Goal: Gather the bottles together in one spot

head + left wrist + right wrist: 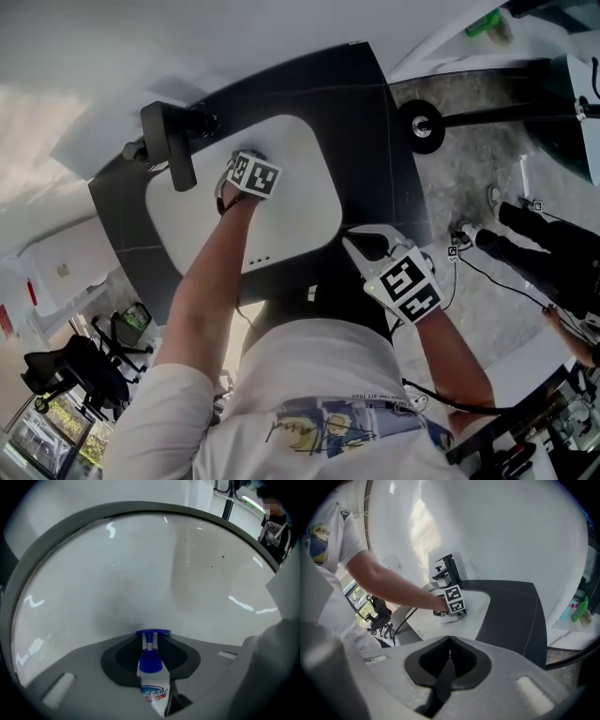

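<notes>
A white pump bottle point(153, 688) with a blue pump head and a blue label lies in the white sink basin point(140, 569). It sits lengthwise between my left gripper's jaws, pump end away from the camera. My left gripper point(153, 679) is shut on its body just below the blue collar. In the head view, that gripper point(241, 189) points down into the basin point(300, 202) under its marker cube, which hides the bottle. My right gripper point(354, 246) hovers over the counter's front right, shut and empty point(450, 644). It looks across at the left gripper point(452, 603) in the basin point(476, 601).
A black faucet point(173, 145) stands at the basin's left rim, on the dark counter point(375, 122). A green bottle-like thing point(485, 21) rests on a white ledge far right. A person's legs point(544, 244) stand to the right. An office chair point(66, 375) is at lower left.
</notes>
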A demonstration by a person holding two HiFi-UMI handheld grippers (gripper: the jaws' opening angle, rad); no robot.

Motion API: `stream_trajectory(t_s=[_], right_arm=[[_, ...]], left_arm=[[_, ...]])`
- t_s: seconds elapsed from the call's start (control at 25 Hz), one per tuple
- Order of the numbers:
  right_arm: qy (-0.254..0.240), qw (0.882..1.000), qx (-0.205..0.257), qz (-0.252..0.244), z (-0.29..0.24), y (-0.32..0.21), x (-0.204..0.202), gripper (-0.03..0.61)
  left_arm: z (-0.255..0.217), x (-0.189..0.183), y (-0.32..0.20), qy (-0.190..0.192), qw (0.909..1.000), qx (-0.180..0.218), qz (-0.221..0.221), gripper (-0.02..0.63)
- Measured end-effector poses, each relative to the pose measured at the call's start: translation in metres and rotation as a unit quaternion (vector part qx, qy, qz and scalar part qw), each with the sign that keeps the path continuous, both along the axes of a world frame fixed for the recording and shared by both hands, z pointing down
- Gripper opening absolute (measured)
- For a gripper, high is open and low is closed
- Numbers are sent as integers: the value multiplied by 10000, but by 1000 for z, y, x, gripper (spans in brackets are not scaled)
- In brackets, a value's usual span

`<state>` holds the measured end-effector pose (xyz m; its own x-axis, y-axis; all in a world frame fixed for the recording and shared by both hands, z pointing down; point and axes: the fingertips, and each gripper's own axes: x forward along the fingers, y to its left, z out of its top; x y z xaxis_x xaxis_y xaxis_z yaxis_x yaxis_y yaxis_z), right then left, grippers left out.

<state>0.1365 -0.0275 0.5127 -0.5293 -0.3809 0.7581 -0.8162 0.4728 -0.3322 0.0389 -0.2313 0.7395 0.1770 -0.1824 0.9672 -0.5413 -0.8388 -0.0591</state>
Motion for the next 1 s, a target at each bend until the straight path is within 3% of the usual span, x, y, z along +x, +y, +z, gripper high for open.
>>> stream_trajectory(t_s=[0.2,0.44,0.68,1.0], right_arm=[[13,10000,-10,-46,1,-10,1,5],[7,9998,128,-135,1,-18,-9,5],[36,9993,257,-261,-8,-19,-31,5],[171,9989,312,-320,-18,-4,-52,5]], left_arm=[[-5,1,0,11,9997,129,185,87],[-47,2,0,557,9953,771,157,43],[-91,-11,12,1305,9842,1200,-22,40],[-131,-37,32,2168,9614,1652,-371,35]])
